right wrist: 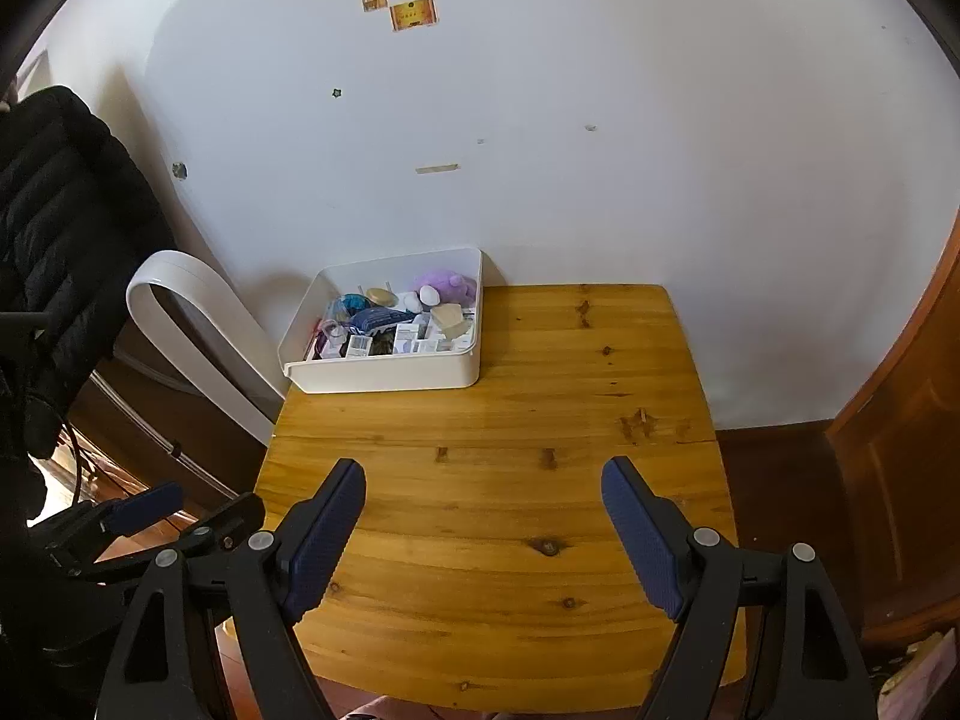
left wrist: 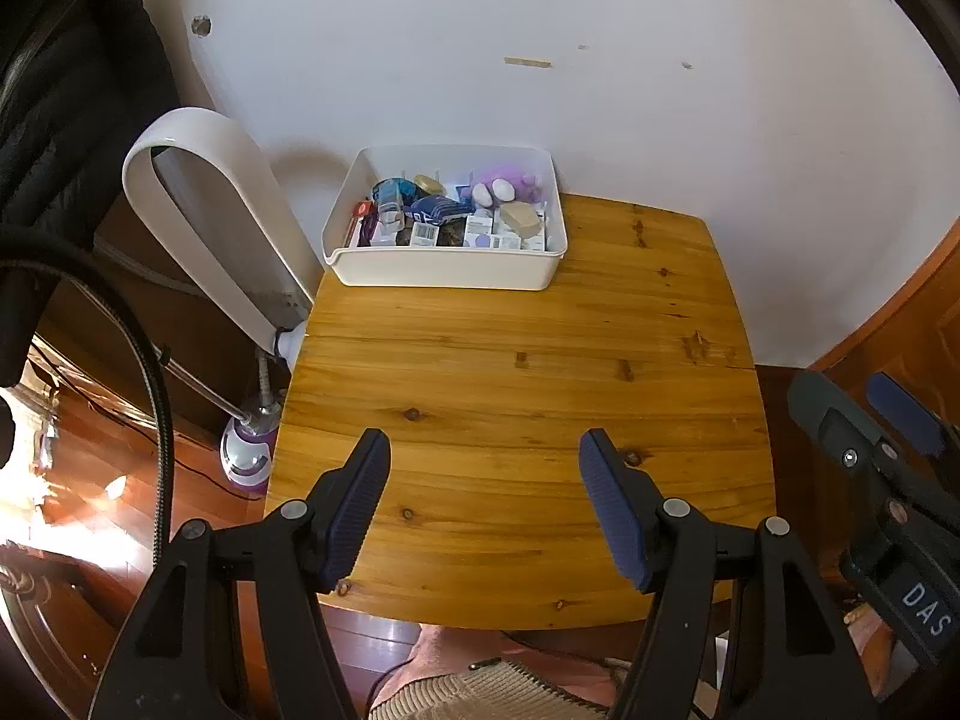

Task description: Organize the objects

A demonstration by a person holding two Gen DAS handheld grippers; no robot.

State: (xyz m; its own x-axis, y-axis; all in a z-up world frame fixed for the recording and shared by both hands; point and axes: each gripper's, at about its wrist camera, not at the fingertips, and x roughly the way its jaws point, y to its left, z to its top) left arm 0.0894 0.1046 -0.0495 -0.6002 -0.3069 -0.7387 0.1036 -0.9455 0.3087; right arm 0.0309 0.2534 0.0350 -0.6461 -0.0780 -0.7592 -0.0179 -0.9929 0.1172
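White bin [left wrist: 444,270] of objects sits far beyond both wide-spread, empty tongs [left wrist: 485,501] [right wrist: 483,531].

Right gripper [right wrist: 483,477] hovered over near part of wooden table [right wrist: 510,540], jaws spread wide, nothing between them. White bin [right wrist: 384,373] sat at far left corner of table, against wall [right wrist: 600,120]. Bin packed: purple plush toy [right wrist: 449,287], small boxes [right wrist: 414,339], gold lid [right wrist: 381,296]. Left gripper [right wrist: 144,507] partly visible at lower left, off table edge.
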